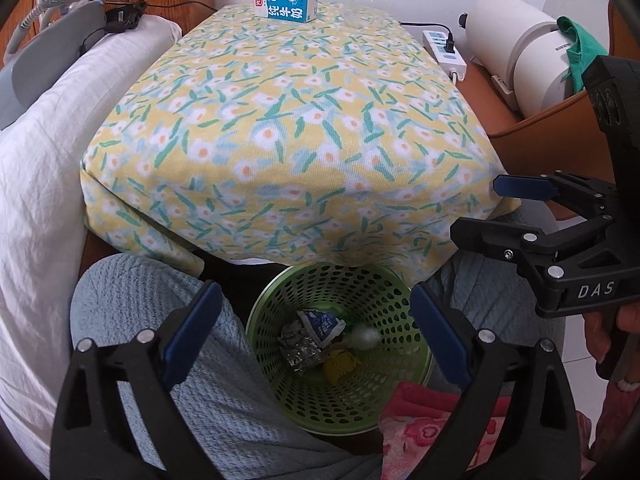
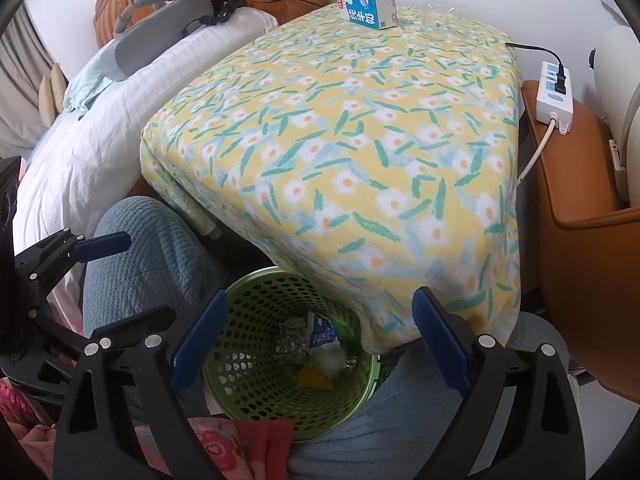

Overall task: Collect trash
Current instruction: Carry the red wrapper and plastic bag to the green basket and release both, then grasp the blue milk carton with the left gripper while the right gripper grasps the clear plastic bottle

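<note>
The left gripper (image 1: 316,336) is hanging with its jaws spread wide and nothing between them, pointing down into a green perforated basket (image 1: 280,384) that is standing on the floor at the near edge of a table draped in a yellow floral cloth (image 1: 280,128). The right gripper (image 2: 320,344) is likewise standing released and empty, its blue pads (image 2: 440,344) flanking the same basket (image 2: 240,360) from the right-hand view, and it is also showing at the right edge of the left view (image 1: 516,216). Trash is already lying in the bottom of the basket: a crumpled foil wrapper (image 1: 298,348), a flattened blue-and-white carton (image 1: 322,322), a white wad (image 1: 364,336) and a yellow piece (image 1: 338,364). A person's legs in pale blue textured fabric (image 1: 160,320) are sitting on either side of the basket. Far across the table, a blue-and-white milk carton (image 1: 286,3) is standing near the back edge, with a clear crumpled plastic item (image 1: 362,14) just to its right. To the left, a white pillow (image 1: 60,140) is resting on a bed; to the right, a white power strip (image 1: 444,50) is lying on a brown surface beside a white cylindrical appliance (image 1: 516,44).
</note>
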Demonstrator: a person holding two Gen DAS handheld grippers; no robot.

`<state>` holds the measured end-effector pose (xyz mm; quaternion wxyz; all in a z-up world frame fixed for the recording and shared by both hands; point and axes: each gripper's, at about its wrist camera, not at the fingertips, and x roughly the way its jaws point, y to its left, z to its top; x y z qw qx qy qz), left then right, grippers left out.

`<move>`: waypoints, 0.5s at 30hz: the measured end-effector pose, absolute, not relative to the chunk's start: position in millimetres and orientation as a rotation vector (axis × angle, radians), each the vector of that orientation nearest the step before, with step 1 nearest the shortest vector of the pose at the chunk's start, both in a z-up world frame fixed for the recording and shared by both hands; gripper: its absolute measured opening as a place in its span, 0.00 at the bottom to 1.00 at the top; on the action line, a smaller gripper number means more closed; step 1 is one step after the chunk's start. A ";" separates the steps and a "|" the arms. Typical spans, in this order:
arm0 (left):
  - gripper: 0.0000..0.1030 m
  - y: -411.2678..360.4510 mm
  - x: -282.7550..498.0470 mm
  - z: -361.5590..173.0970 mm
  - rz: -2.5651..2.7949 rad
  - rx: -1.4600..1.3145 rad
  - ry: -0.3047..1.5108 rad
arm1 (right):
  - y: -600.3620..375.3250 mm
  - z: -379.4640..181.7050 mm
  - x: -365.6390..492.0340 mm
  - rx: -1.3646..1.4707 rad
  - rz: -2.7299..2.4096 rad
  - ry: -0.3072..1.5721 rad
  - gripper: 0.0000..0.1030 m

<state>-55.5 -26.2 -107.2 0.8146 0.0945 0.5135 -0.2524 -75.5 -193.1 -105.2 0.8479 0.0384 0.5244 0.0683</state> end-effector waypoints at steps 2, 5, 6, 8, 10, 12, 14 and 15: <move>0.88 -26.2 -55.4 -107.5 -0.535 0.202 1.098 | -193.5 -105.3 -74.9 0.080 0.146 1.105 0.90; 0.88 -25.5 -54.3 -108.0 -0.531 0.197 1.102 | -192.8 -105.1 -75.0 0.082 0.144 1.103 0.90; 0.88 -25.0 -54.2 -108.1 -0.530 0.194 1.102 | -193.1 -104.9 -74.5 0.083 0.145 1.102 0.90; 0.88 -23.9 -52.7 -107.5 -0.528 0.186 1.102 | -194.3 -104.3 -73.6 0.084 0.142 1.098 0.90; 0.88 -23.3 -50.4 -106.5 -0.527 0.182 1.101 | -194.1 -103.0 -73.0 0.087 0.140 1.093 0.90; 0.88 -23.4 -45.0 -104.6 -0.520 0.181 1.097 | -193.7 -100.7 -71.3 0.095 0.138 1.083 0.90; 0.88 -24.3 -38.6 -101.4 -0.509 0.185 1.085 | -195.9 -98.2 -68.2 0.105 0.130 1.067 0.90; 0.88 -24.4 -34.6 -99.2 -0.505 0.188 1.076 | -197.2 -95.9 -64.8 0.109 0.123 1.058 0.90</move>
